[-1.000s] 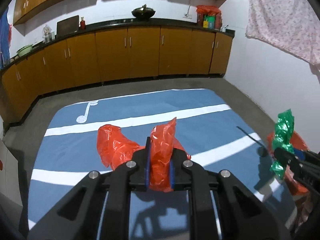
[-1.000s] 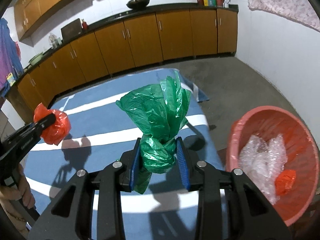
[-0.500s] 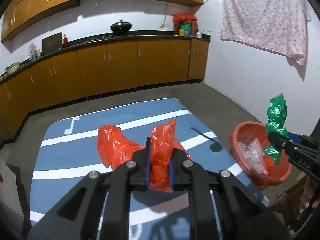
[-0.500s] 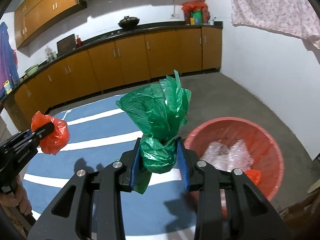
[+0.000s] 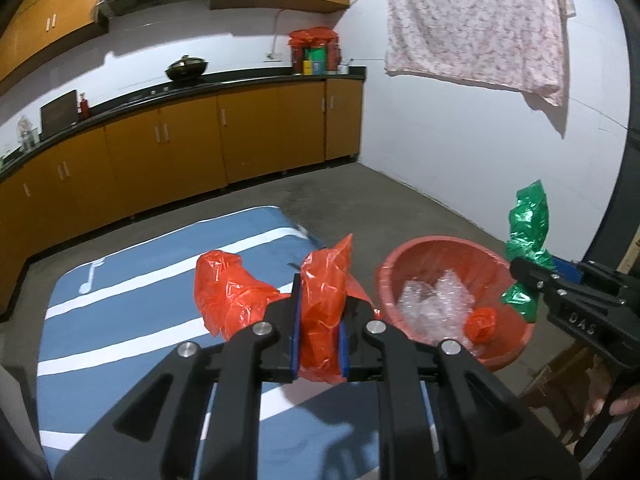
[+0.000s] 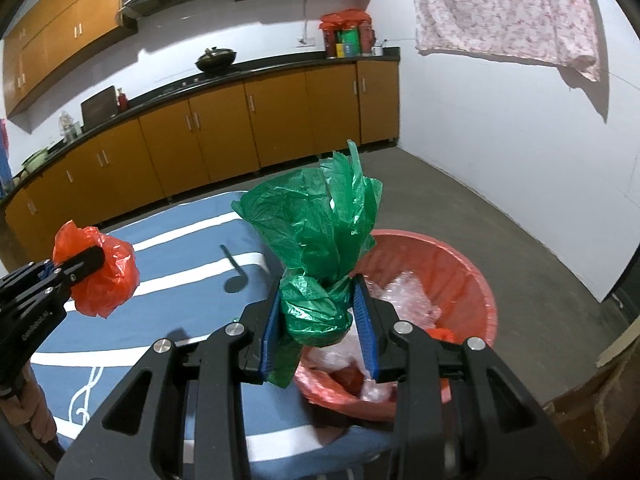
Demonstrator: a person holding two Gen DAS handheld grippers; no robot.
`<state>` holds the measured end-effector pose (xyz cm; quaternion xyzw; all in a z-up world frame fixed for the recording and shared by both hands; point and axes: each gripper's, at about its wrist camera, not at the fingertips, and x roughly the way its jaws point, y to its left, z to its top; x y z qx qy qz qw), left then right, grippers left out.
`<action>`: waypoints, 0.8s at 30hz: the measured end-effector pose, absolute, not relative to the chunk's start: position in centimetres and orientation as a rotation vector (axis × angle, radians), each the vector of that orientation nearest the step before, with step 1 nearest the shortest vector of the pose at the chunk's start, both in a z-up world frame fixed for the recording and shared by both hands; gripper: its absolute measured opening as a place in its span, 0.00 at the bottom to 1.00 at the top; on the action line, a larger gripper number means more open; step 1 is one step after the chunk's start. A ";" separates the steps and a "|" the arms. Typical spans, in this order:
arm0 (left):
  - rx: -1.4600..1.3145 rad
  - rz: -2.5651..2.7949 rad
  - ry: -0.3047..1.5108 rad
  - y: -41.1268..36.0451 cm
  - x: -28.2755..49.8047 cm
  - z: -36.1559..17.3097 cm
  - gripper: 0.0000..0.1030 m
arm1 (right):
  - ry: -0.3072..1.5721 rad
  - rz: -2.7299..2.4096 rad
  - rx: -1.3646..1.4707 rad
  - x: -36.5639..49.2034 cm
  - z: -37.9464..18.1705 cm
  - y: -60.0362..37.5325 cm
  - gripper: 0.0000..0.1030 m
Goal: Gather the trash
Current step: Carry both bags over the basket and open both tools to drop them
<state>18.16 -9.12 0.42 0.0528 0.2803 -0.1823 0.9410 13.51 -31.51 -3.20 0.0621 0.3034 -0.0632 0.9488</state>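
Observation:
My left gripper (image 5: 319, 312) is shut on a crumpled red plastic bag (image 5: 324, 284), part of which bulges out to the left. It hangs over the blue mat, just left of the red basin (image 5: 400, 264). My right gripper (image 6: 320, 312) is shut on a knotted green plastic bag (image 6: 316, 236) over the near left rim of the red basin (image 6: 460, 276). The basin holds clear plastic wrap (image 5: 432, 300) and a small red wad (image 5: 482, 322). Each gripper shows in the other's view: the right with the green bag (image 5: 528, 236), the left with the red bag (image 6: 100, 276).
A blue mat with white stripes (image 5: 140, 320) covers the grey floor. Orange cabinets with a black counter (image 5: 200, 136) run along the far wall. A flowered cloth (image 5: 480, 24) hangs on the white right wall. A wooden stool (image 5: 560, 380) stands at the right edge.
Both grippers have swung to the right and risen, each keeping its bag. The red basin has come from the right edge to directly ahead, and the right gripper now hangs over its rim.

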 end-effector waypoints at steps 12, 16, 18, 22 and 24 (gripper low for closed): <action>0.102 -0.483 0.603 -15.6 18.4 -0.4 0.14 | 0.652 -0.194 0.158 13.1 -4.0 -35.6 0.33; 0.107 -0.507 0.613 -17.0 18.5 -0.9 0.14 | 0.662 -0.206 0.172 13.1 -4.5 -36.7 0.33; 0.108 -0.519 0.618 -17.7 18.5 -1.2 0.14 | 0.664 -0.210 0.178 13.1 -4.7 -37.0 0.33; 0.103 -0.541 0.628 -18.7 19.0 -1.4 0.14 | 0.659 -0.220 0.194 13.2 -4.8 -37.9 0.33; 0.102 -0.555 0.632 -19.6 19.3 -1.6 0.14 | 0.650 -0.224 0.204 13.4 -4.6 -38.3 0.33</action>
